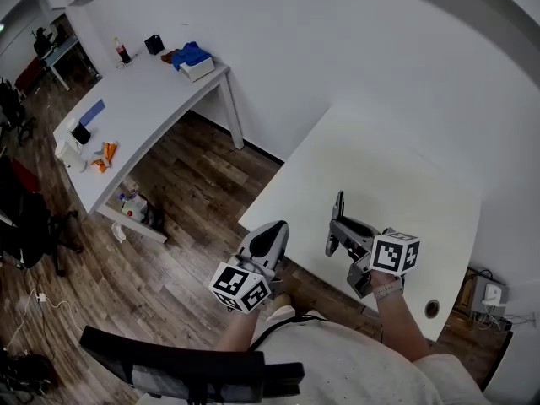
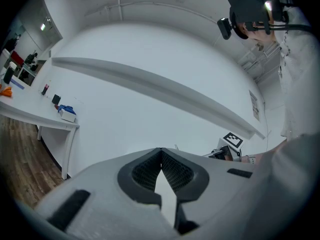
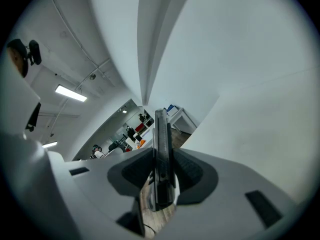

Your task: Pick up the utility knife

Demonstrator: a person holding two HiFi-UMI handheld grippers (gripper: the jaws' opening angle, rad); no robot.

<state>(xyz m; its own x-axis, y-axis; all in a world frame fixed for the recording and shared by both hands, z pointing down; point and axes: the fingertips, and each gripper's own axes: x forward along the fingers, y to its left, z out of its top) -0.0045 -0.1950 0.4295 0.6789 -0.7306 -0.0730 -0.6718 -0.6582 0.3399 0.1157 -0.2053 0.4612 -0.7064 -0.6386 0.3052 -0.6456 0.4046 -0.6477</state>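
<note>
The utility knife (image 1: 339, 207) is a slim dark bar, lifted off the white table (image 1: 396, 184) and held edge-on between the jaws of my right gripper (image 1: 336, 231). In the right gripper view the knife (image 3: 161, 149) runs straight up between the dark pads (image 3: 187, 171), which press on both its sides, so the right gripper (image 3: 161, 174) is shut on it. My left gripper (image 1: 277, 228) hovers over the table's near left edge. Its jaw tips meet with nothing between them in the left gripper view (image 2: 161, 151), where the right gripper's marker cube (image 2: 231, 140) shows at the right.
A second white table (image 1: 143, 99) stands at the far left, bearing a bottle (image 1: 123, 51), a blue cloth (image 1: 191, 55) and orange items (image 1: 105, 153). Wooden floor (image 1: 194, 192) lies between the tables. A black chair back (image 1: 186, 368) is at the bottom. A cable hole (image 1: 432, 308) marks the near table corner.
</note>
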